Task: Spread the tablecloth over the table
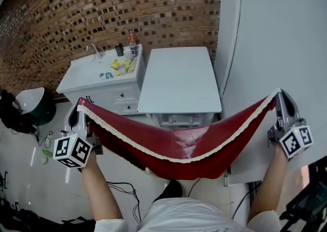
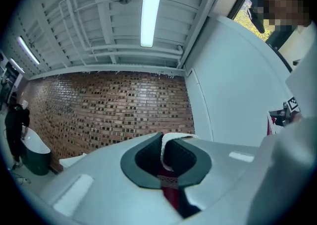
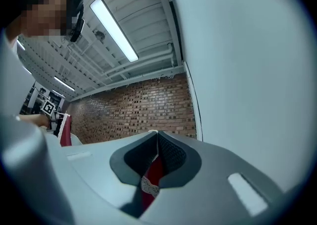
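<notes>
A red tablecloth [image 1: 179, 146] with a white lace edge hangs in a sagging curve between my two grippers, in front of a small white table [image 1: 179, 77]. My left gripper [image 1: 78, 107] is shut on its left corner, and red cloth with white trim [image 2: 169, 177] shows pinched between the pads in the left gripper view. My right gripper [image 1: 280, 97] is shut on the right corner, where red cloth and lace [image 3: 151, 177] sit between its pads. Both grippers are held up, near the table's front edge. The cloth's low middle hides the table's front.
A white cabinet [image 1: 102, 80] with a sink, faucet and small items stands left of the table. A brick wall [image 1: 102, 6] runs behind and a white panel wall [image 1: 276, 37] rises on the right. A dark round tub [image 1: 33, 106] sits far left; cables [image 1: 120, 190] lie on the floor.
</notes>
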`<state>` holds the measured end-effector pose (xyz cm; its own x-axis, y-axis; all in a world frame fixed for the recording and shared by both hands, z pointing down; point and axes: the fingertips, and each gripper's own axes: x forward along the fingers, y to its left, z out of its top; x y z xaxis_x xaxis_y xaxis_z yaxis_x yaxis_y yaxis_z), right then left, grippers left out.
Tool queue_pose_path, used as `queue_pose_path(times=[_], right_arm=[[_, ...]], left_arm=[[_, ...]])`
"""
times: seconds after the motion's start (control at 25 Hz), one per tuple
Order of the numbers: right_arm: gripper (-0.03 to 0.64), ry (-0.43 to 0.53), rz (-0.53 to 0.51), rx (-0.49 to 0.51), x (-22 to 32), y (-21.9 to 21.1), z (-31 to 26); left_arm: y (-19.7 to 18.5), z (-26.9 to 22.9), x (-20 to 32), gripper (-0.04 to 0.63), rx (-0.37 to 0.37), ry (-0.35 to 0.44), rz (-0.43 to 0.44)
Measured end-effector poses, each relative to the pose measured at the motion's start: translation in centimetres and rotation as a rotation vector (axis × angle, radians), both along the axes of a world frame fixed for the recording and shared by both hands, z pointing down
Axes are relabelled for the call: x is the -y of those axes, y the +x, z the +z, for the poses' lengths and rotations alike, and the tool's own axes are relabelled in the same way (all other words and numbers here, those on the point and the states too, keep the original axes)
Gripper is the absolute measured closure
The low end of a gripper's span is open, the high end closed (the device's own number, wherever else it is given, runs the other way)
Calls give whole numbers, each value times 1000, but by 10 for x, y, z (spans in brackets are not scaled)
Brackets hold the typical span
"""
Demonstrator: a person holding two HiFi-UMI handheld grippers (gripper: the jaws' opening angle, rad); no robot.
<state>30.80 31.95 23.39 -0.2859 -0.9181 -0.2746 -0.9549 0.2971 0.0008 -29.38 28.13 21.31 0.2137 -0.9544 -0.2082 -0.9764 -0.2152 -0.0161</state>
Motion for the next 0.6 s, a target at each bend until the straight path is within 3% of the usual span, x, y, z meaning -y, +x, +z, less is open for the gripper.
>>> queue_pose_path(times=[0.6], right_arm=[[604, -26, 159, 29, 168, 4, -26]], left_arm=[[-50, 5, 198, 591, 17, -32, 44]])
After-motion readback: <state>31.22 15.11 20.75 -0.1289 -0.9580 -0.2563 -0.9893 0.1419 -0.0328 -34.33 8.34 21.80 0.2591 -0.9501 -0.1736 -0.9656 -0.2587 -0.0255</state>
